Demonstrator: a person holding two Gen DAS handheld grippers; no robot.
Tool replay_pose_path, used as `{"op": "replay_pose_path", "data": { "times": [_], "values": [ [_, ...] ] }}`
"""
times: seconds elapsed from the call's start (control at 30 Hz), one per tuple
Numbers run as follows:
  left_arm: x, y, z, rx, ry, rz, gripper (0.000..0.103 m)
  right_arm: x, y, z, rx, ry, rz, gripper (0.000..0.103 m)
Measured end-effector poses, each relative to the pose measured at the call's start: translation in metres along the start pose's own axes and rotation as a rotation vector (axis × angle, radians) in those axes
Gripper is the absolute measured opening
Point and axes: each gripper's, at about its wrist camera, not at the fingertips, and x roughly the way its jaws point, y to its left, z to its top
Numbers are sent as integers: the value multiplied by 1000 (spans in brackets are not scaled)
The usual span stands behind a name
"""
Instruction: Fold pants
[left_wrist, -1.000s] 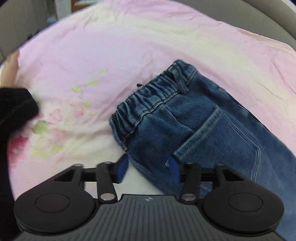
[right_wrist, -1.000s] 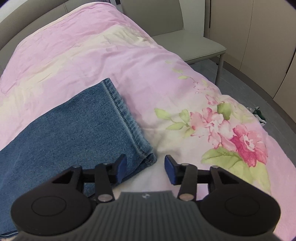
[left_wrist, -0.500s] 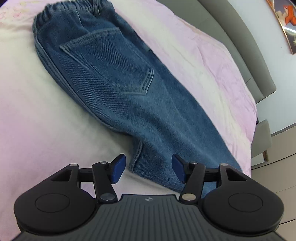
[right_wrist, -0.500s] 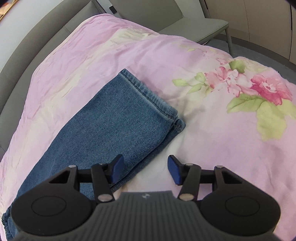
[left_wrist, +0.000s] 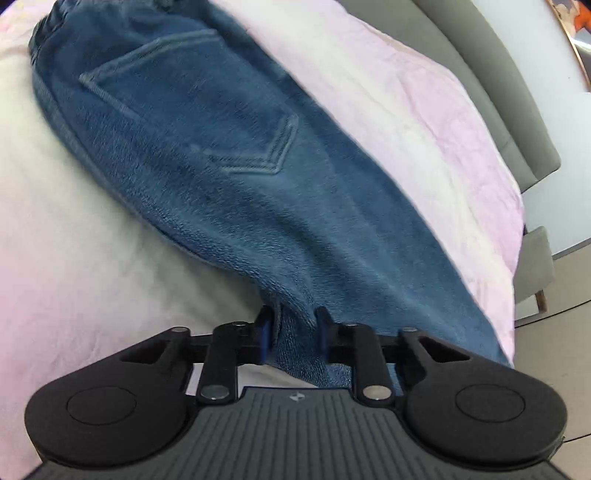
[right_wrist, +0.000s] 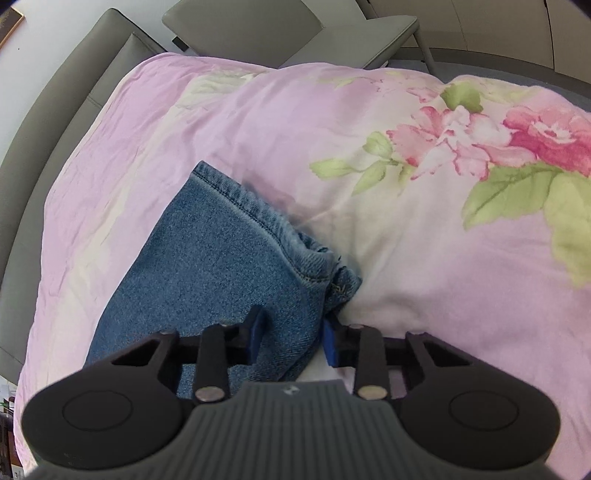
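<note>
Blue denim pants lie folded lengthwise on a pink floral bedspread, back pocket up and waistband at the far top left. My left gripper is closing on the pants' near edge at the crotch, and the denim bunches between its blue pads. In the right wrist view the leg end of the pants shows its stitched hem. My right gripper is closing on the near corner of that leg end, with cloth pinched between its fingers.
The bedspread covers a grey upholstered bed frame. A grey chair stands past the bed's far end, with floor beside it. A chair also shows at the right edge of the left wrist view.
Both grippers went from open to pinched on denim. The left one swung from the waistband to the crotch edge. The right one rolled and dropped onto the hem corner, which now lifts.
</note>
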Motion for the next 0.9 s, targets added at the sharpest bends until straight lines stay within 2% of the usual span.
{"op": "replay_pose_path", "data": {
  "times": [0.07,0.1,0.17,0.23,0.37,0.47,0.6,0.67,0.77,0.9],
  "values": [
    [-17,-12,9,-13,-3,-27,19,-26,7,16,22,-46,89,8],
    [-22,-18,13,-14,6,-15,19,-40,16,22,-10,-68,115,7],
    [-28,-25,15,-18,29,27,18,-63,38,26,-130,-107,88,6],
    [-22,-21,11,-31,69,53,18,-69,40,25,-153,-106,50,6],
    [16,9,-6,-59,144,125,19,-41,2,14,-71,-21,-28,6],
    [35,28,-13,-69,151,113,26,-20,-23,0,-18,15,-42,6],
    [31,29,-6,-75,191,99,32,-12,-21,-1,-32,19,-58,6],
    [22,17,1,-31,210,138,42,-12,-20,2,-32,29,-60,7],
    [4,-12,6,114,206,193,42,-14,-19,6,-46,36,-44,7],
    [-20,-53,4,269,184,120,40,-26,-15,10,-60,16,0,8]
  ]
}}
